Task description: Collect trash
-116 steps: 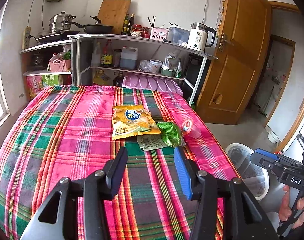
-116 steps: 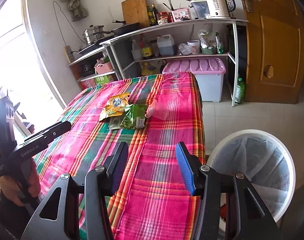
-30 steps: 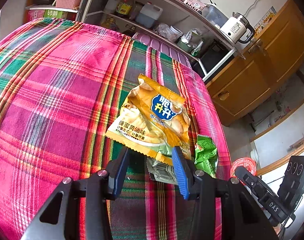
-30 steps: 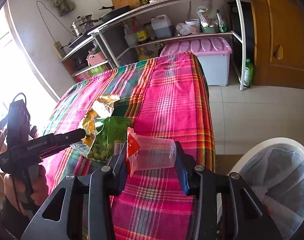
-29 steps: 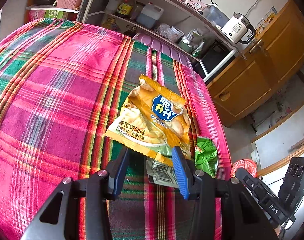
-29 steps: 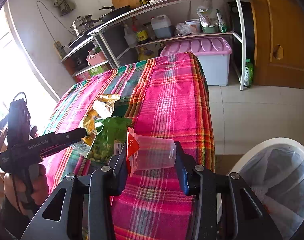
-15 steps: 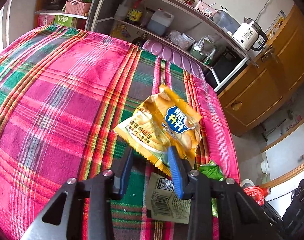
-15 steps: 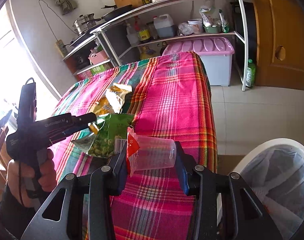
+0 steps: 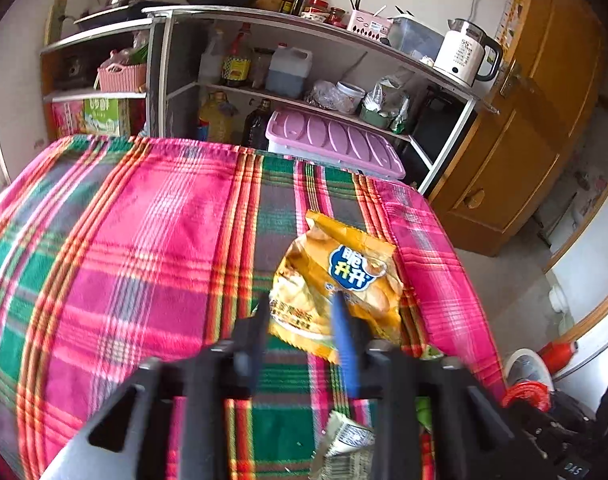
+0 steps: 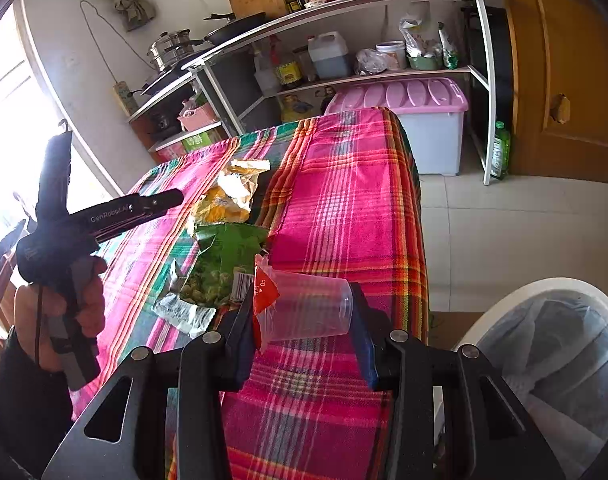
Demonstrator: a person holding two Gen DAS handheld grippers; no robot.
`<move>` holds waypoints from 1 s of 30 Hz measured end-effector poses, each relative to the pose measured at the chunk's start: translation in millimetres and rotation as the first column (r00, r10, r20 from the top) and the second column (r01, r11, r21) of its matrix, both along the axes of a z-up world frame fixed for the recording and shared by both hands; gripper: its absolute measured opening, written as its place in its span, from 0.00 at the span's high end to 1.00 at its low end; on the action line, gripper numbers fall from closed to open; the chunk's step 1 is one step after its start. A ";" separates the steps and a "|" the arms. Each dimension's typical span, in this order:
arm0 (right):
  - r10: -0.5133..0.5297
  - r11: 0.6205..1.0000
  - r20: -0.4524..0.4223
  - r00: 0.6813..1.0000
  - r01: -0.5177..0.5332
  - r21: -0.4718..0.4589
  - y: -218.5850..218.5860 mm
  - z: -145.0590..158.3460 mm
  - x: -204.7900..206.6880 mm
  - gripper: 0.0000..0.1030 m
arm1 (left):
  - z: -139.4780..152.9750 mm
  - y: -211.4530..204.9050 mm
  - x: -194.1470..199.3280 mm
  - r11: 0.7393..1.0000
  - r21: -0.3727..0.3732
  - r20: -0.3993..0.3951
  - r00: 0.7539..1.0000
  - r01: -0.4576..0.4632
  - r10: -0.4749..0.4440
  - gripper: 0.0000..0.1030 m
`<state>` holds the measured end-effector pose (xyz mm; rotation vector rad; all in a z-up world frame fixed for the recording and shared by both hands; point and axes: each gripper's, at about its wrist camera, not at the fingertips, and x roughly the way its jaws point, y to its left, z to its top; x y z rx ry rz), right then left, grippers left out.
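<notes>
My left gripper [image 9: 300,320] is shut on the near edge of a yellow snack bag [image 9: 339,276] and holds it lifted above the plaid tablecloth [image 9: 124,248]; the bag also shows in the right wrist view [image 10: 228,196]. My right gripper [image 10: 302,312] is shut on a clear plastic cup [image 10: 307,308] with a red peeled lid, lying sideways between the fingers above the table's near right edge. A green snack wrapper [image 10: 220,264] lies on the cloth just left of the cup. A silver barcode wrapper [image 9: 343,444] lies under the left gripper.
A white trash bin with a liner [image 10: 543,360] stands on the floor right of the table. A metal shelf rack [image 9: 304,60] with bottles, pots and a kettle stands behind the table, with a pink-lidded storage box [image 9: 331,140] beneath it. A wooden door [image 10: 563,72] is at right.
My left gripper closed on the yellow bag and lifted it off the cloth, tilting the view up. My right gripper rose a little with the cup held.
</notes>
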<state>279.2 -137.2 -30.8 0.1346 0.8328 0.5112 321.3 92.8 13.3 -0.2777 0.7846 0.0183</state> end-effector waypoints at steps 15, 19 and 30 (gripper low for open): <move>-0.013 1.000 -0.007 1.000 0.013 -0.008 -3.2 -5.8 9.2 0.59 | -33.3 -32.0 56.6 0.964 0.204 -0.111 0.983 0.168 -0.148 0.52; -0.006 1.000 -0.007 1.000 0.006 -0.008 -1.2 -5.6 7.0 0.59 | -30.2 -40.0 52.3 0.957 0.234 -0.107 0.983 0.173 -0.152 0.79; -0.005 1.000 0.035 0.999 0.005 -0.013 -3.7 12.6 -9.2 0.59 | -12.9 -36.7 25.5 0.965 0.204 -0.046 0.986 0.165 -0.159 0.88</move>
